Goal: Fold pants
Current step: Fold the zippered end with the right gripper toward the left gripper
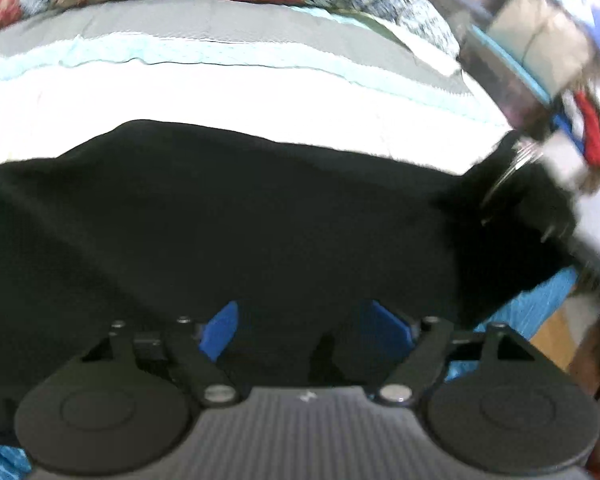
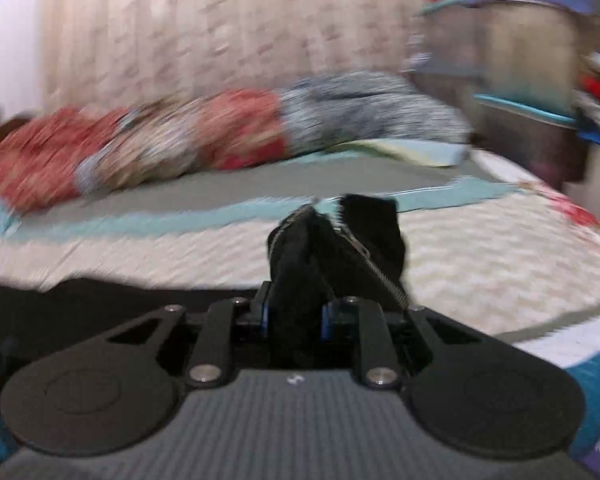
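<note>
Pants (image 1: 228,232), one black pair, spread across white quilted bed (image 1: 260,96). Left gripper (image 1: 306,330): two blue fingers (image 1: 220,332) wide apart over cloth, gripping nothing. Right gripper (image 2: 294,314): closed tight on bunched zipper end of pants, lifted above bed. One floral blanket (image 2: 172,144) behind.

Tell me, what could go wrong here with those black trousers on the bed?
The right gripper pinches only a bunched bit of the black fabric pants near the metal zipper, so the cloth might slip out or the zipper snag. The left gripper stands open with cloth draped over it, so that side could sag. Both views are blurred, hinting at quick motion.
</note>
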{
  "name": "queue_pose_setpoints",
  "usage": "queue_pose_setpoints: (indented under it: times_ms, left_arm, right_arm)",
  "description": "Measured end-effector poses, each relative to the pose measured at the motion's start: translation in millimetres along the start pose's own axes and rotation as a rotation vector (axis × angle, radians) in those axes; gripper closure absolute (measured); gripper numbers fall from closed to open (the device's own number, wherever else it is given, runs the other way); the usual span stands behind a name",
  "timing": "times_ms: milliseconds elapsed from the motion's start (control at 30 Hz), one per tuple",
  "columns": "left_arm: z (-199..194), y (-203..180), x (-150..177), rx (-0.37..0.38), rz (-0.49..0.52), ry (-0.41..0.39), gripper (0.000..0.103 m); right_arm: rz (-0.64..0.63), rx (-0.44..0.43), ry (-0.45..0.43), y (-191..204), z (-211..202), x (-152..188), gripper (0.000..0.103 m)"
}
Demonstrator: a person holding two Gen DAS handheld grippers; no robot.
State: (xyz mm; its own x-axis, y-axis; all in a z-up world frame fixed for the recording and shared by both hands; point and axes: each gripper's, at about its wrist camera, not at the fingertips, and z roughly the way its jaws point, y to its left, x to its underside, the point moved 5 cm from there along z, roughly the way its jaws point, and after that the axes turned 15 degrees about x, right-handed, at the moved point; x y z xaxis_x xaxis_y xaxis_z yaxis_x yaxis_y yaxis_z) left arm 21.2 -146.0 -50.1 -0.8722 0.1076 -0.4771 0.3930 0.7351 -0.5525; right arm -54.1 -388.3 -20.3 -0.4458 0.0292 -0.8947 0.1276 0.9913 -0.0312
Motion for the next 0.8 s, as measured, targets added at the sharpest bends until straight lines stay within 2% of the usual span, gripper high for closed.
queue_pose_setpoints:
  times_ms: [133, 200, 400, 467, 500, 533, 633, 733, 800]
  left_arm:
    - [-5.3, 12.7, -0.8, 0.006, -0.054, -0.023, 0.026]
    - [-8.0, 18.7, 2.0, 0.003, -0.068, -0.029, 0.026]
    - [-11.5, 29.0, 6.3, 0.003, -0.101, -0.033, 0.026]
    - [-10.2, 30.4, 5.0, 0.005, -0.11, -0.029, 0.026]
    - [-8.3, 29.6, 4.5, 0.011, -0.111, -0.025, 0.025]
    - [-6.2, 28.5, 3.2, 0.017, -0.11, -0.018, 0.025]
    - [0.1, 24.8, -1.5, 0.029, -0.076, 0.002, 0.024]
    - [15.7, 10.9, -13.0, 0.039, -0.039, 0.008, 0.021]
    - [28.9, 2.6, -21.6, 0.055, -0.028, 0.014, 0.018]
  right_arm:
    - [-0.149, -0.101, 0.074, 58.7, 8.1, 30.3, 0.079]
    - [-0.2, -0.118, 0.097, 82.1, 8.7, 39.1, 0.078]
    - [-0.305, -0.169, 0.054, 122.0, -6.2, 45.4, 0.078]
    - [-0.352, -0.162, 0.056, 126.7, -3.6, 52.4, 0.069]
    - [-0.374, -0.178, 0.087, 129.2, -1.4, 58.3, 0.064]
    - [-0.393, -0.203, 0.11, 130.6, -0.6, 62.3, 0.049]
    - [-0.362, -0.226, 0.083, 115.1, -12.3, 54.5, 0.047]
    - [-0.221, -0.241, 0.06, 77.3, -20.1, 31.5, 0.047]
    - [-0.107, -0.207, 0.039, 45.6, -18.4, 14.7, 0.048]
